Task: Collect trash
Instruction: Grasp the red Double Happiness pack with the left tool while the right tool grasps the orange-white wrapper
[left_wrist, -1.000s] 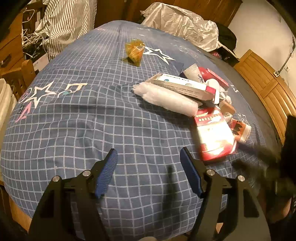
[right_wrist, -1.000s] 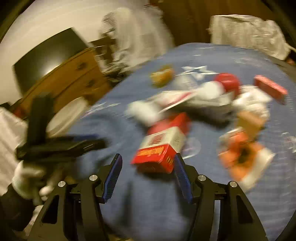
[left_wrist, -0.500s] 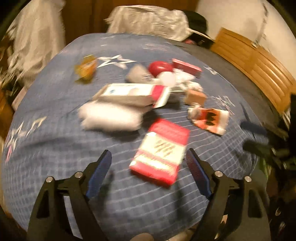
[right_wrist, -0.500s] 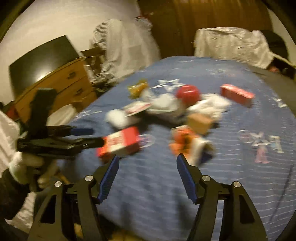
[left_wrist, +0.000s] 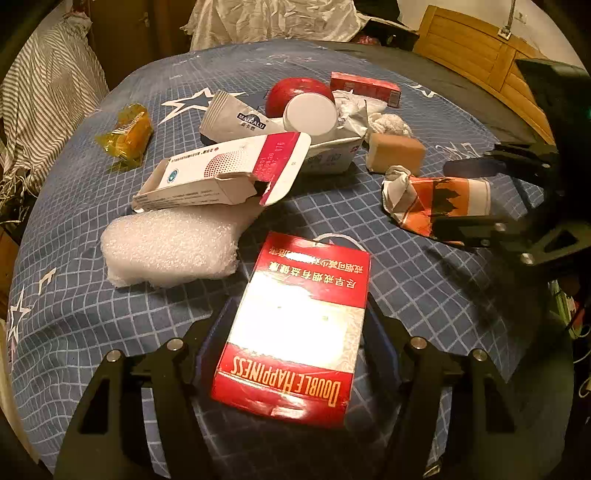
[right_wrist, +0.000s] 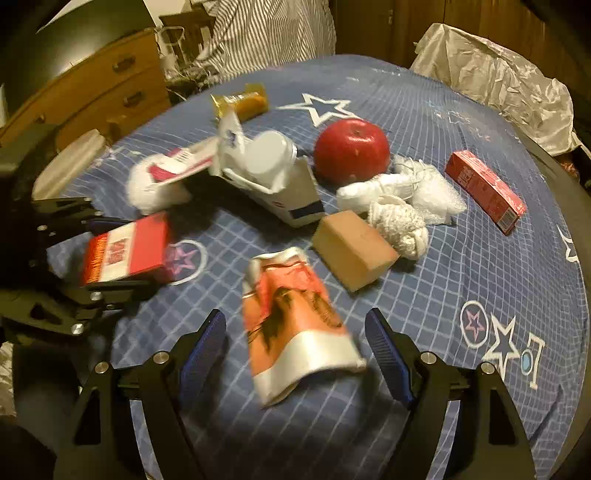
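A red cigarette pack (left_wrist: 295, 325) lies flat on the blue checked bedspread (left_wrist: 92, 295). My left gripper (left_wrist: 299, 299) straddles it, and its jaws are closing with the blue pads right beside the pack's long edges. The right wrist view shows the same pack (right_wrist: 125, 251) inside the left gripper (right_wrist: 129, 253). A crumpled orange-and-white paper cup (right_wrist: 295, 325) lies between the fingers of my right gripper (right_wrist: 295, 314). Those jaws are opening, and both pads stand clear of the cup. From the left wrist camera, the cup (left_wrist: 436, 199) sits inside the right gripper (left_wrist: 461, 199).
More litter lies further back: a red apple (right_wrist: 351, 151), a long red box (right_wrist: 484, 190), a tan block (right_wrist: 351, 251), white string and bubble wrap (left_wrist: 170, 247), an open white carton (left_wrist: 221, 177), a yellow wrapper (left_wrist: 125, 133). A white plastic bag (right_wrist: 498, 81) lies beyond the bed, a wooden dresser (right_wrist: 92, 85) left.
The left gripper moved in over the red pack and its jaws narrowed around it. The right gripper swung from the pack to the orange cup and its jaws widened.
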